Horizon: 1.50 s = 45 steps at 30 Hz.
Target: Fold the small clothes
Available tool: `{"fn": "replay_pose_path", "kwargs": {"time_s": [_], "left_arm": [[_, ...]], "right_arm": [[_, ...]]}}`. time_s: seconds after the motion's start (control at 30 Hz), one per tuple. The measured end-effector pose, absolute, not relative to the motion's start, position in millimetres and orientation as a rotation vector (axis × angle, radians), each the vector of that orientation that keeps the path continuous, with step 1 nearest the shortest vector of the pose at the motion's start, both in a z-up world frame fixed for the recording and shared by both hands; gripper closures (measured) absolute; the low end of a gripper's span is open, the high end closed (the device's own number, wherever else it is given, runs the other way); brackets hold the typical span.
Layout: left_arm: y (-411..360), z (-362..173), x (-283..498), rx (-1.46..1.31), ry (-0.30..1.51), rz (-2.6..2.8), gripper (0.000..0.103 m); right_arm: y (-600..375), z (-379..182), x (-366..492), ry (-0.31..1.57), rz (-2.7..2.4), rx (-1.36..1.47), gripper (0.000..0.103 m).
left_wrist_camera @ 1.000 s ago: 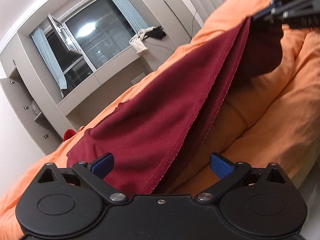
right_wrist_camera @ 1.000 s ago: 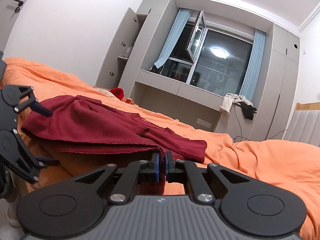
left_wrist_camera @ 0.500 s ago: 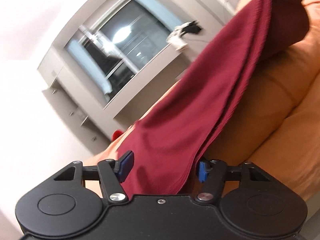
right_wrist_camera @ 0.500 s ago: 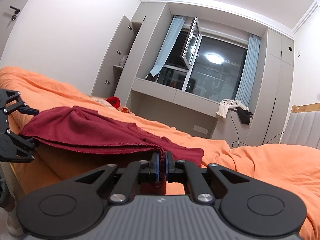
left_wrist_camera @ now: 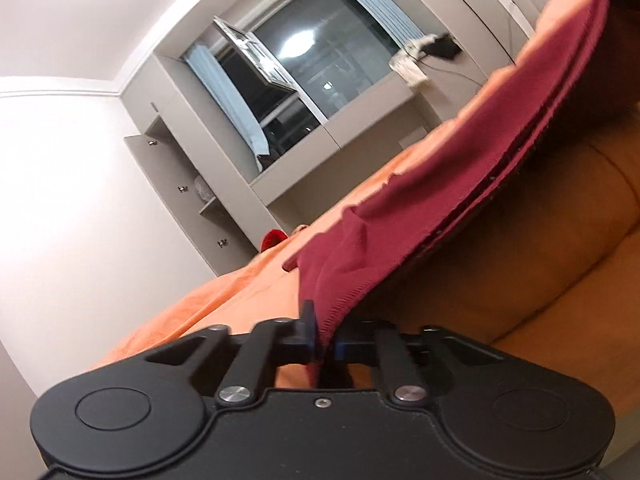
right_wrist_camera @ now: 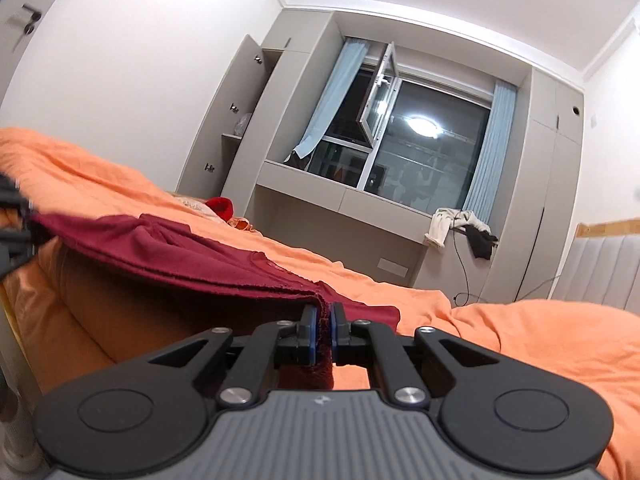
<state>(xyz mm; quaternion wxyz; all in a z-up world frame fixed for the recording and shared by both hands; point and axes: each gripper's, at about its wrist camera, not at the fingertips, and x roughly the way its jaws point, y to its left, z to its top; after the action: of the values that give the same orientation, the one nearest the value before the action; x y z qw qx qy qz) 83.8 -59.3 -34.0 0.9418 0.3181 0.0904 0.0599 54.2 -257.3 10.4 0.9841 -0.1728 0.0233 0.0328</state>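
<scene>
A dark red garment (left_wrist_camera: 440, 184) is stretched between my two grippers, over the edge of a bed with an orange cover (left_wrist_camera: 520, 280). My left gripper (left_wrist_camera: 325, 338) is shut on one end of its hemmed edge. My right gripper (right_wrist_camera: 322, 330) is shut on the other end. In the right wrist view the garment (right_wrist_camera: 160, 248) runs left to the left gripper (right_wrist_camera: 16, 216) at the frame edge. Its far part lies on the bed.
The orange cover (right_wrist_camera: 520, 336) fills the bed, with a padded headboard (right_wrist_camera: 600, 268) at the right. A small red item (right_wrist_camera: 220, 206) lies at the far side. Beyond stand a grey window desk unit (right_wrist_camera: 340, 208) and cupboards (right_wrist_camera: 236, 120).
My left gripper has closed from wide open onto the garment's edge. Both grippers have risen, and the cloth is now pulled taut between them.
</scene>
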Motion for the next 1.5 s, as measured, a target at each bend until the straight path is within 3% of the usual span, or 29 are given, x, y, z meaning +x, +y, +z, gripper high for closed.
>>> {"fn": "replay_pose_path", "kwargs": {"time_s": [0.3,0.5,0.77,1.03,1.07,1.13,1.2,1.27,1.33,1.4,1.5], "left_arm": [[-27,36,65,0.411,0.01,0.129,0.098],[-26,71,29,0.495,-0.057,0.038,0.098],[-26,96,-37,0.452,0.002,-0.123,0.098],[-16,87,-31,0.391,0.073,-0.164,0.098],[-14,86,-29,0.382,0.078,-0.16,0.098],[-13,85,-26,0.376,0.085,-0.155,0.098],[-13,90,-21,0.385,0.077,-0.147,0.098],[-13,96,-18,0.387,0.06,-0.155,0.099],[-17,103,-14,0.4,0.038,-0.164,0.099],[-21,109,-12,0.419,0.016,-0.176,0.099],[-28,116,-9,0.442,-0.012,-0.195,0.099]], "right_arm": [[-249,33,29,-0.065,0.059,-0.47,0.097],[-260,55,-20,-0.146,0.012,-0.529,0.098],[-286,81,-100,-0.181,-0.057,-0.411,0.103],[-288,50,-53,0.132,0.118,-0.312,0.101],[-282,45,-45,0.163,0.152,-0.319,0.1],[-263,37,-33,0.188,0.226,-0.351,0.071],[-240,30,-22,0.205,0.315,-0.387,0.052],[-217,26,-18,0.207,0.408,-0.409,0.048],[-197,27,-14,0.2,0.478,-0.433,0.031],[-179,23,-18,0.172,0.52,-0.466,0.02],[-155,12,-18,0.148,0.479,-0.556,0.018]]}}
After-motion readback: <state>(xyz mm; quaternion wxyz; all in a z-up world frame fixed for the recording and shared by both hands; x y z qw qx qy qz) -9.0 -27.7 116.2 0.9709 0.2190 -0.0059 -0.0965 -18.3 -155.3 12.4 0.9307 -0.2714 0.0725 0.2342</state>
